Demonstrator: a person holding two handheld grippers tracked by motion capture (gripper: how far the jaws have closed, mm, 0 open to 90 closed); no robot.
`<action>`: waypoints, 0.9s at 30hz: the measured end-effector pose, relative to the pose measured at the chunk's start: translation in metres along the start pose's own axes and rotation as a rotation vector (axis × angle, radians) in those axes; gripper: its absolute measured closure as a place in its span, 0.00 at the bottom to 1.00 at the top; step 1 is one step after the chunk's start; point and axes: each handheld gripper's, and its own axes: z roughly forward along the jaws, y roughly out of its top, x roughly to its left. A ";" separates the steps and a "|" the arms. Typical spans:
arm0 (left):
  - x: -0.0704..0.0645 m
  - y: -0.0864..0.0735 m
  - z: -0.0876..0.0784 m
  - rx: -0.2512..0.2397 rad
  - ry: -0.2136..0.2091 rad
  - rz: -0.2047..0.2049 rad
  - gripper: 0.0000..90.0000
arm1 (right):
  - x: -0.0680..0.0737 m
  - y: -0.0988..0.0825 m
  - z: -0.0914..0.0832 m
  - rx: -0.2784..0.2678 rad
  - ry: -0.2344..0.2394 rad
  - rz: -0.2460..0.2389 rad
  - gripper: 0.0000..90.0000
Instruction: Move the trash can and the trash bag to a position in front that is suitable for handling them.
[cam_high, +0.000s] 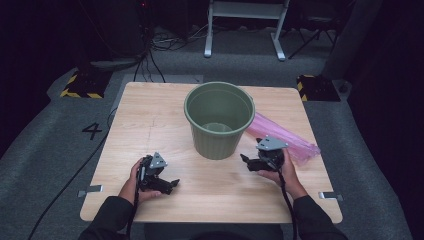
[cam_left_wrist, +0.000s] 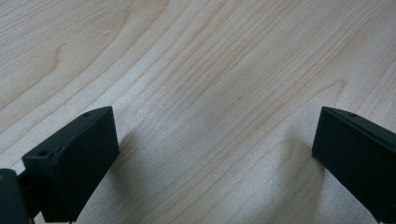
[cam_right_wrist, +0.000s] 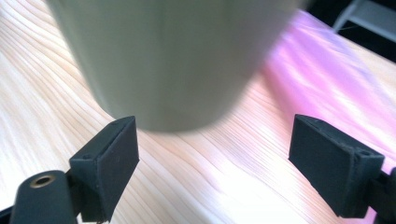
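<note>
A green plastic bucket (cam_high: 219, 120) stands upright in the middle of the wooden table (cam_high: 150, 115); its wall (cam_right_wrist: 173, 56) looms just ahead in the right gripper view. A pink plastic bag (cam_high: 285, 137) lies flat to the bucket's right, and a pink stretch of it (cam_right_wrist: 327, 84) reaches the right gripper view. My right gripper (cam_high: 245, 161) is held low beside the bucket's base, open, with nothing between its jaws. My left gripper (cam_high: 172, 184) rests near the front left of the table, open over bare wood (cam_left_wrist: 210, 93).
The table stands on grey carpet with a "4" (cam_high: 92, 131) marked at the left. Cables (cam_high: 150, 60) and yellow-black striped blocks (cam_high: 82, 85) lie behind the table. A white frame's legs (cam_high: 245, 30) stand at the back.
</note>
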 end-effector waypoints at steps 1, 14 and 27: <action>0.000 0.000 0.000 0.003 0.002 -0.001 0.00 | -0.005 -0.003 -0.006 0.005 -0.012 0.006 0.18; 0.000 0.000 0.000 0.003 0.001 -0.002 0.00 | -0.067 -0.034 -0.056 0.032 -0.147 0.102 0.20; 0.000 0.000 0.000 0.001 0.003 -0.002 0.01 | -0.109 -0.070 -0.073 0.075 -0.247 0.197 0.23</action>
